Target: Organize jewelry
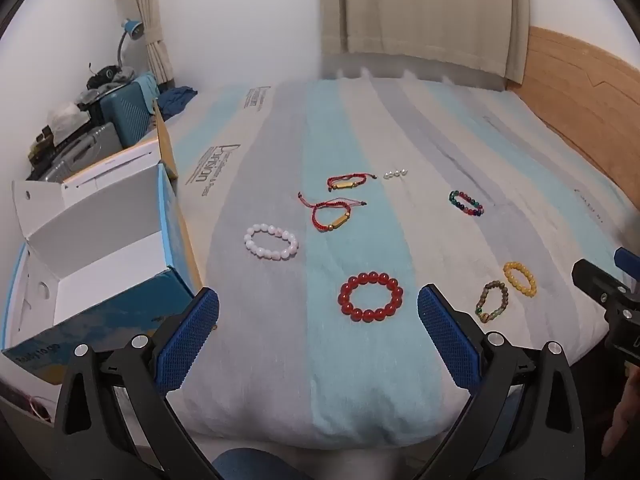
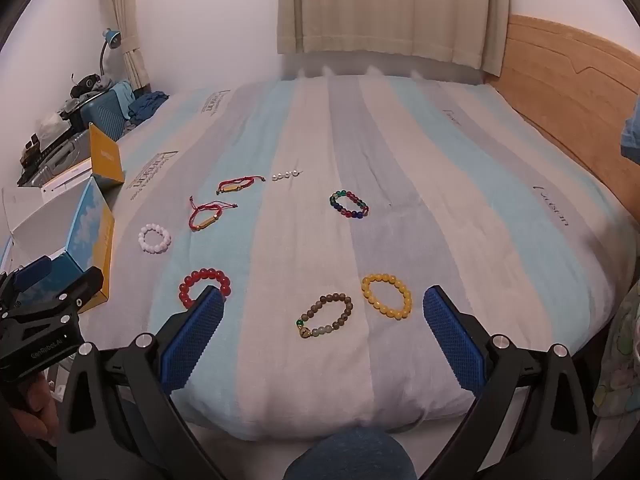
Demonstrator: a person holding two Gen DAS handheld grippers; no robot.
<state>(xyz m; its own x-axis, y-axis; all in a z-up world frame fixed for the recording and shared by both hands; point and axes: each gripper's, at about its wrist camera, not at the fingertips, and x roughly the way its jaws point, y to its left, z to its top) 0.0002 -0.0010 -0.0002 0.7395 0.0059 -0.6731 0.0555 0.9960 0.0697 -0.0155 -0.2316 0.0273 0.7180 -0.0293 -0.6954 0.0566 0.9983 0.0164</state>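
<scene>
Several bracelets lie on the striped bed. A red bead bracelet lies just ahead of my open left gripper, between its spread fingers. A white bead bracelet, two red cord bracelets, a short pearl strand and a multicoloured bracelet lie farther off. In the right wrist view a brown bead bracelet and a yellow one lie ahead of my open right gripper; nothing is held.
An open blue and white cardboard box stands at the bed's left edge. Suitcases and a lamp crowd the left corner. A wooden headboard bounds the right side, curtains hang at the back.
</scene>
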